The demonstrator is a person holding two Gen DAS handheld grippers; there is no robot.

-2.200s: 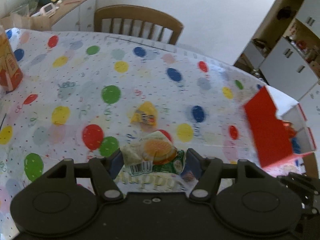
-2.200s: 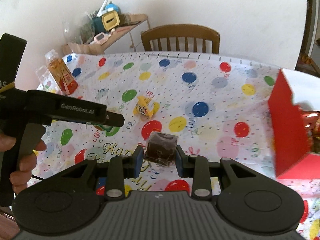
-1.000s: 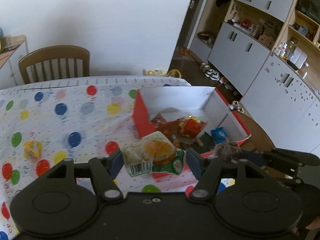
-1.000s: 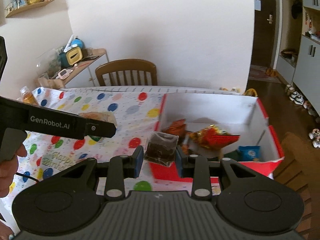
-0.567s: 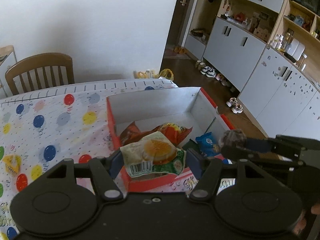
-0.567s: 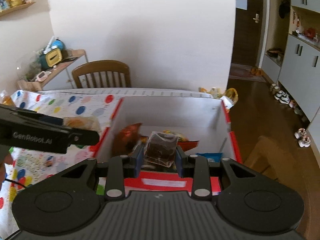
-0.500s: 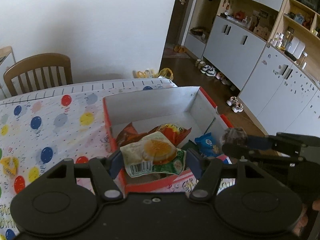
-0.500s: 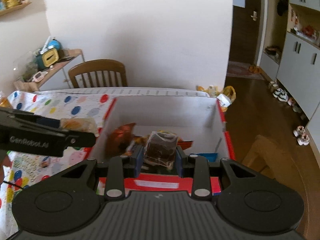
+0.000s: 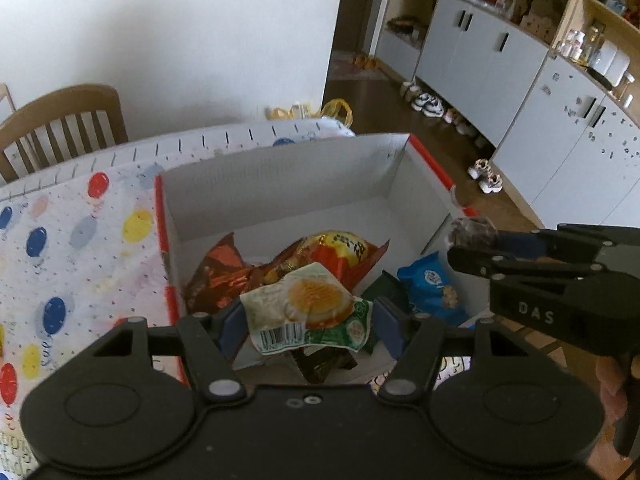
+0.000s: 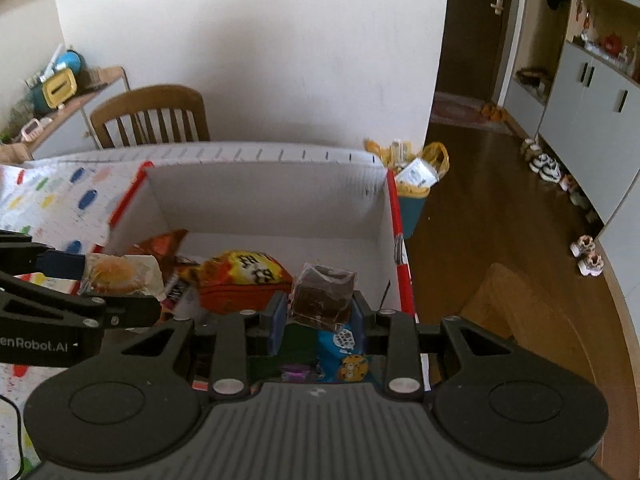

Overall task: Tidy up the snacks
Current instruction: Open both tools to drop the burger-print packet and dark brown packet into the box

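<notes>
Over the red box (image 9: 162,216) at the end of the bench (image 9: 60,240), both claws are loaded up. The left claw (image 9: 306,322) is clamped on a cookie packet (image 9: 308,310), white and green wrapper with a round golden biscuit printed on it and a barcode at the bottom edge, held above the near side of the box. The right claw (image 10: 318,316) is gripping a dark brown cake in clear wrap (image 10: 324,296), hanging over the right-hand part of the box, close to its right wall.

Inside the box there's already a pile: an orange-red bag with yellow lettering (image 10: 244,276), a crinkly red-brown foil pack (image 9: 216,276) to its left, a blue packet (image 9: 430,284) near the right wall, and a dark green one (image 9: 386,288) just beside that. The bench has a balloon-print cloth (image 9: 80,248), and a wooden chair (image 10: 150,120) sits at the far side.
</notes>
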